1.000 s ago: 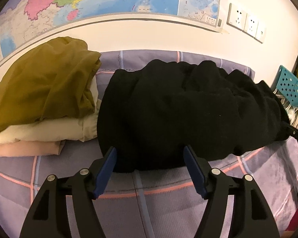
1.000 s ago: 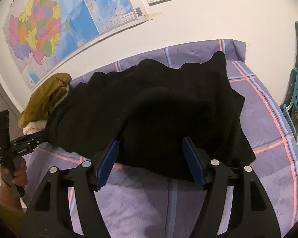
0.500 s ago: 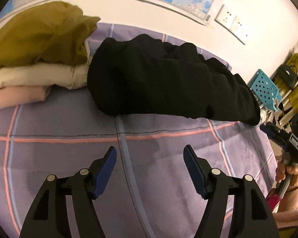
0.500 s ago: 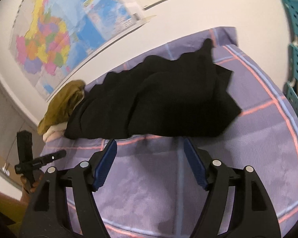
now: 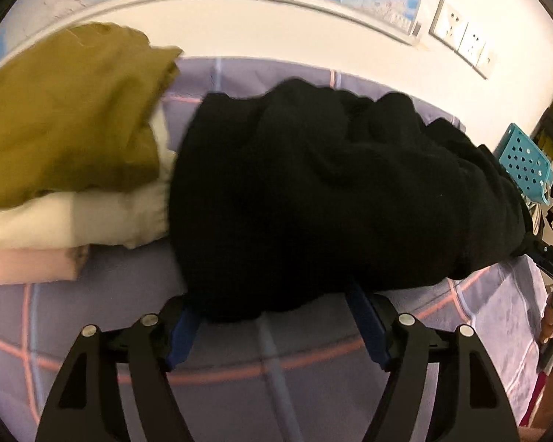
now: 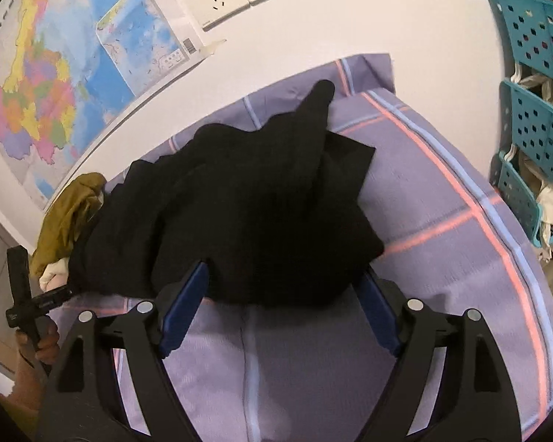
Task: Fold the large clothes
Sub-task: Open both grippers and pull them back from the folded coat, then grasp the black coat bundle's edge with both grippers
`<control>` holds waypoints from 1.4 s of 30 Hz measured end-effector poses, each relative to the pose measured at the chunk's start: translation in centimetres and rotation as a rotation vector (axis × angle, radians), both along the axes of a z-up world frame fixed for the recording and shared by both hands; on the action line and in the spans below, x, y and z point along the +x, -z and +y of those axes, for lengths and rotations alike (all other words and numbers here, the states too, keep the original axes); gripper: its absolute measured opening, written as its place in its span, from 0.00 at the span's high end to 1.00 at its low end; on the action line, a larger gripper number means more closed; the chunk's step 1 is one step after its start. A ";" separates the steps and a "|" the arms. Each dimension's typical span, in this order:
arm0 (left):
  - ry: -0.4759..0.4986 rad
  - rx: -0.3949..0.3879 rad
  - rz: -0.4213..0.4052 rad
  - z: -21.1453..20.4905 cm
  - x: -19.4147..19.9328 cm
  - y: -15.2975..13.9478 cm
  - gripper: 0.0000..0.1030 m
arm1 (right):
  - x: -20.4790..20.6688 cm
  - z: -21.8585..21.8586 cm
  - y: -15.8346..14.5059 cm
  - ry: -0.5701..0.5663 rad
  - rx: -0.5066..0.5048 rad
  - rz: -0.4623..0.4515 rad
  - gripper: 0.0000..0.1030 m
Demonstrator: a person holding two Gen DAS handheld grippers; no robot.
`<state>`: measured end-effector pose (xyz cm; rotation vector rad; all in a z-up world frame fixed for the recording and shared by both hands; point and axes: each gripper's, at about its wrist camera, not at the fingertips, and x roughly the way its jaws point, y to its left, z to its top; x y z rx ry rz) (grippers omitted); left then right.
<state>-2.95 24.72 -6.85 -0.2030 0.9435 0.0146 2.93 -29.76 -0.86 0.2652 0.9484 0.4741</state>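
A black garment lies bunched in a long heap across the purple checked bed sheet. My left gripper straddles its near left edge, jaws opening; the cloth lies between the blue pads and covers their tips. In the right wrist view the same garment spreads toward the wall. My right gripper straddles its near right edge, jaws opening, with cloth between the pads but not pinched. Each view shows the other gripper at the garment's far end: the right gripper and the left gripper.
A stack of folded clothes sits left of the garment: olive on cream on pink. Behind the bed is a wall with a map and sockets. Teal perforated baskets stand past the bed's right edge.
Half a second ago both grippers hung back over bare sheet; both have since moved forward and down onto the garment's near edge, and their jaws stand a little wider.
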 end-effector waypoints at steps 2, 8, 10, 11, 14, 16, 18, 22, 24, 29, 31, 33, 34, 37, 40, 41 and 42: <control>0.021 0.010 0.011 -0.3 0.4 -0.1 0.32 | 0.4 0.5 0.5 -0.004 0.009 0.029 0.48; 0.005 0.018 0.018 -1.3 0.5 -0.5 0.58 | 0.3 0.4 0.4 0.018 0.086 0.022 0.70; -0.012 0.034 0.023 -1.7 0.4 -0.5 0.69 | 0.1 0.5 0.2 0.016 0.088 0.014 0.75; -0.022 0.040 0.025 -1.9 0.3 -0.6 0.71 | 0.0 0.7 0.0 0.015 0.084 0.006 0.77; -0.042 0.013 0.032 -1.4 0.0 -1.0 0.79 | -0.7 0.6 -1.2 0.005 0.114 -0.021 0.80; -0.054 -0.005 0.025 -1.0 -0.3 -1.5 0.83 | -1.3 0.6 -1.8 -0.005 0.140 -0.033 0.80; -0.060 -0.007 0.012 -0.9 -0.6 -2.1 0.84 | -2.0 1.0 -2.2 -0.021 0.122 -0.050 0.81; -0.064 -0.005 0.005 -0.8 -1.1 -3.1 0.87 | -3.7 0.6 -2.6 -0.029 0.174 -0.062 0.82; -0.054 -0.011 -0.012 -1.0 -1.9 -4.1 0.88 | -4.6 0.4 -3.1 -0.042 0.200 -0.068 0.82; -0.031 -0.032 -0.020 -0.7 -3.9 -5.7 0.88 | -7.9 0.2 -6.1 -0.103 0.238 -0.145 0.83; -0.029 -0.028 -0.008 -0.6 -4.8 -5.7 0.88 | -9.6 -0.2 -6.9 -0.117 0.254 -0.170 0.83; -0.043 -0.030 0.014 -0.5 -5.3 -5.3 0.88 | -10.5 -0.7 -6.7 -0.107 0.246 -0.183 0.83; -0.048 -0.033 0.028 -0.6 -5.5 -5.1 0.88 | -10.5 -1.1 -6.4 -0.096 0.255 -0.172 0.83; -0.062 -0.019 0.045 -0.9 -5.9 -4.9 0.88 | -10.2 -1.8 -5.0 -0.075 0.284 -0.135 0.83; -0.073 -0.006 0.045 -1.2 -5.7 -5.3 0.88 | -9.9 -2.1 -4.4 -0.070 0.258 -0.124 0.83; -0.071 0.012 0.040 -1.4 -5.5 -5.4 0.88 | -9.7 -2.2 -4.3 -0.073 0.245 -0.126 0.83; -0.070 0.020 0.039 -1.5 -5.4 -5.5 0.88 | -9.3 -2.2 -4.1 -0.070 0.233 -0.118 0.83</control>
